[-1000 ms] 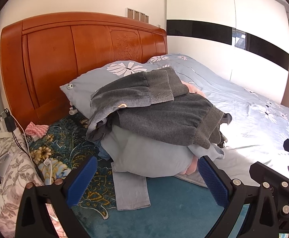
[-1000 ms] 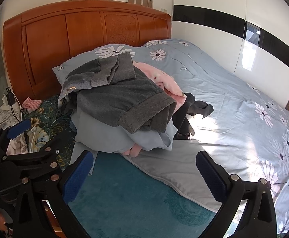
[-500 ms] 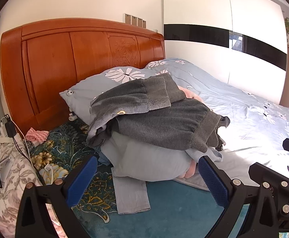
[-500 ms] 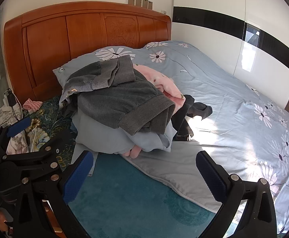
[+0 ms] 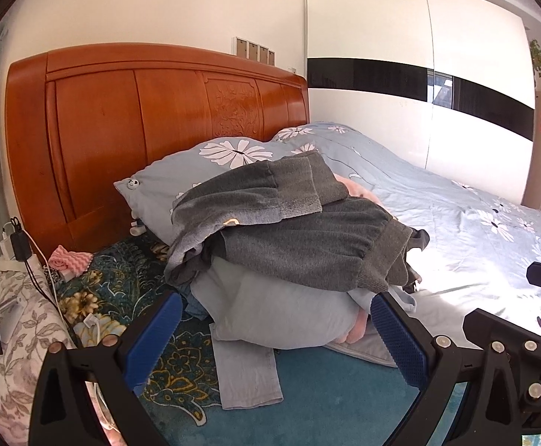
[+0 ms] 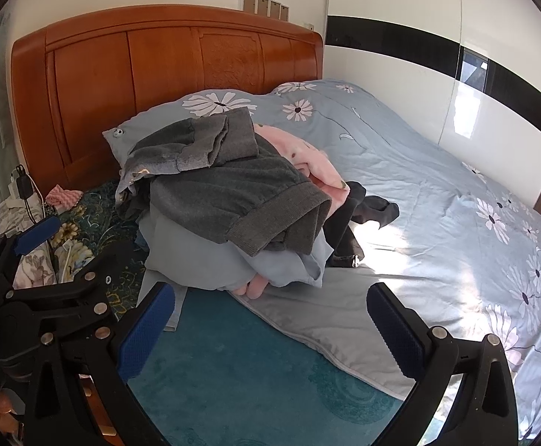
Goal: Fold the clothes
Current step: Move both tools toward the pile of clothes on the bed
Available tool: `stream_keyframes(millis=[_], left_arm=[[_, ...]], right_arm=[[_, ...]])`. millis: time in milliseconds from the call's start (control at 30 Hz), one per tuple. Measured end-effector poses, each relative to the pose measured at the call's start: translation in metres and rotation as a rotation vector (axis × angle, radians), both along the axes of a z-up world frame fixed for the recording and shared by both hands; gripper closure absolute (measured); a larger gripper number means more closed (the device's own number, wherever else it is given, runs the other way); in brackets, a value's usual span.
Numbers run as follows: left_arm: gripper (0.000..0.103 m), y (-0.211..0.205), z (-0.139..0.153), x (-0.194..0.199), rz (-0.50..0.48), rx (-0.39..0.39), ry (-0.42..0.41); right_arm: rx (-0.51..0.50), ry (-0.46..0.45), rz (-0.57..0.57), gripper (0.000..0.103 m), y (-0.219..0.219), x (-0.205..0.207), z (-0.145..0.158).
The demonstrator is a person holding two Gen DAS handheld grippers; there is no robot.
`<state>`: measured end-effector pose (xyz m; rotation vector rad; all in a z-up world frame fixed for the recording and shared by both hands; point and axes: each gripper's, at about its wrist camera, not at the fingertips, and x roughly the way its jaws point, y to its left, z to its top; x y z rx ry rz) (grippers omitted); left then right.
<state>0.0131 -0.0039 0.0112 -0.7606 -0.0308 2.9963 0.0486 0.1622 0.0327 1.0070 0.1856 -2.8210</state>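
Before you: clothes pile [image 5: 289, 260] on bed [image 6: 437, 186], sweater [image 6: 240, 200] topmost. Pillow [image 5: 181, 182] behind pile, headboard [image 5: 140, 130] behind pillow. Quilt [image 6: 456, 204] right of pile. Charger [image 5: 18, 241] far left.

The left hand-held gripper [image 5: 276, 332] is seen at the bottom of its frame, jaws spread wide, nothing held between the blue pads [image 5: 151, 338]. The right hand-held gripper [image 6: 270, 329] is likewise spread wide and empty, at the lower edge.
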Motion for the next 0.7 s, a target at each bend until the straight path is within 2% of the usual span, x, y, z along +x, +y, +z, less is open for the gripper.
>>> stream_keyframes(millis=[400, 700], left_arm=[[0.000, -0.004, -0.006, -0.004, 0.005, -0.015, -0.012], [0.000, -0.013, -0.013, -0.011, -0.002, 0.005, -0.031]], right_arm=[[-0.003, -0.004, 0.027, 0.000, -0.007, -0.003, -0.005], [-0.002, -0.001, 0.046, 0.000, -0.013, -0.008, -0.011]])
